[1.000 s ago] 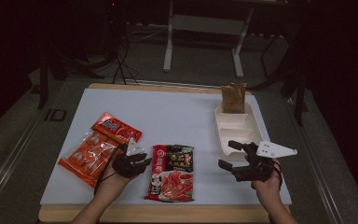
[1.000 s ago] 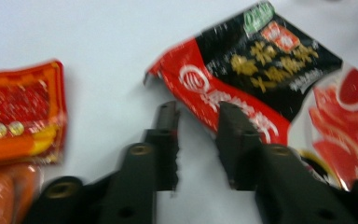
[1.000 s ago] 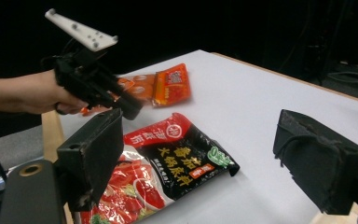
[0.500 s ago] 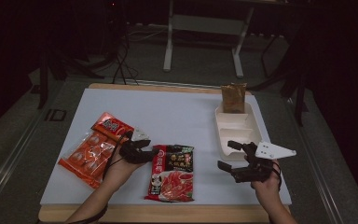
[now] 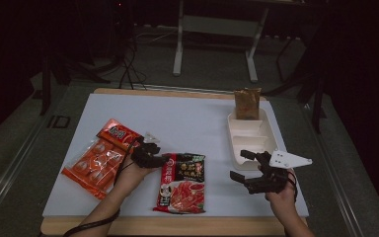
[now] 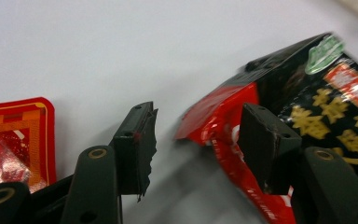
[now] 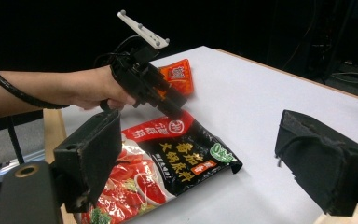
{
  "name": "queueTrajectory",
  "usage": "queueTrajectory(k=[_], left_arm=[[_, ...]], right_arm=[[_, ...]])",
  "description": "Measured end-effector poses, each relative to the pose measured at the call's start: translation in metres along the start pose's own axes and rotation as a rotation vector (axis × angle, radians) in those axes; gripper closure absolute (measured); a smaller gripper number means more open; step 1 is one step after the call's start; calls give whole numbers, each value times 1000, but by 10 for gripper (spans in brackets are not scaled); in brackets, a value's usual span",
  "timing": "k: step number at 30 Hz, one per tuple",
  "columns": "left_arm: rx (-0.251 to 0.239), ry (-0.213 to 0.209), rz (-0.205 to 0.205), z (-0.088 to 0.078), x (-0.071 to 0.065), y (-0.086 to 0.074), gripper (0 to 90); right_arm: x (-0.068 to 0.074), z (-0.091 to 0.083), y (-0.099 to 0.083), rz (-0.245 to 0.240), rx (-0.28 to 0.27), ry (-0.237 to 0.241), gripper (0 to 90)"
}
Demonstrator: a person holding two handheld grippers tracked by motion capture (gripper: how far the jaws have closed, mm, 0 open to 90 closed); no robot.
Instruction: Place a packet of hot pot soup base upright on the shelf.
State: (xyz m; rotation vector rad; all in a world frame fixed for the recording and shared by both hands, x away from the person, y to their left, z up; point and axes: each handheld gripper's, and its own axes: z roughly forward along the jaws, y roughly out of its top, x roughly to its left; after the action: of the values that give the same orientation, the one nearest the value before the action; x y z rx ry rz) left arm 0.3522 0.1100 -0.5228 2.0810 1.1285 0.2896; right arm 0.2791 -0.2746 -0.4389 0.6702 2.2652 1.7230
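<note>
The black-and-red soup-base pouch (image 5: 181, 181) is laid flat on the white table (image 5: 187, 118), near the front edge and roughly midway between the two hands. Its upper left corner is met by the left gripper (image 5: 150, 154), which is brought in low from the left. In the left gripper view, that corner (image 6: 223, 107) is seen lifted slightly off the table and lying between the jaws, close against the right-hand jaw, while a clear gap is left to the other jaw. The jaws have just been opening and are held about half apart; the pouch is not pressed from both sides.

Just to the left of that gripper, an orange-red snack packet (image 5: 98, 158) is laid at a slant, with a smaller red packet (image 5: 119, 133) at its upper end.

To the right of the pouch, the right gripper (image 5: 246, 170) is held above the table with its jaws spread wide and nothing between them. Just behind it, a white compartment tray (image 5: 249, 140) is placed, and a brown packet (image 5: 247, 102) is stood upright at its far end.
</note>
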Motion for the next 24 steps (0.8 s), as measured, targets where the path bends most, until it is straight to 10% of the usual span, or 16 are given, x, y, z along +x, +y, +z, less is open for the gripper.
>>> queueTrajectory(k=[2,11,24], left_arm=[[4,-36,-45,3,2,1,467],[79,-33,16,12,-9,4,568],[171,69,102,14,-31,14,794]], right_arm=[[0,1,0,0,2,2,144],[0,1,-1,4,7,4,144],[0,1,0,4,7,6,144]])
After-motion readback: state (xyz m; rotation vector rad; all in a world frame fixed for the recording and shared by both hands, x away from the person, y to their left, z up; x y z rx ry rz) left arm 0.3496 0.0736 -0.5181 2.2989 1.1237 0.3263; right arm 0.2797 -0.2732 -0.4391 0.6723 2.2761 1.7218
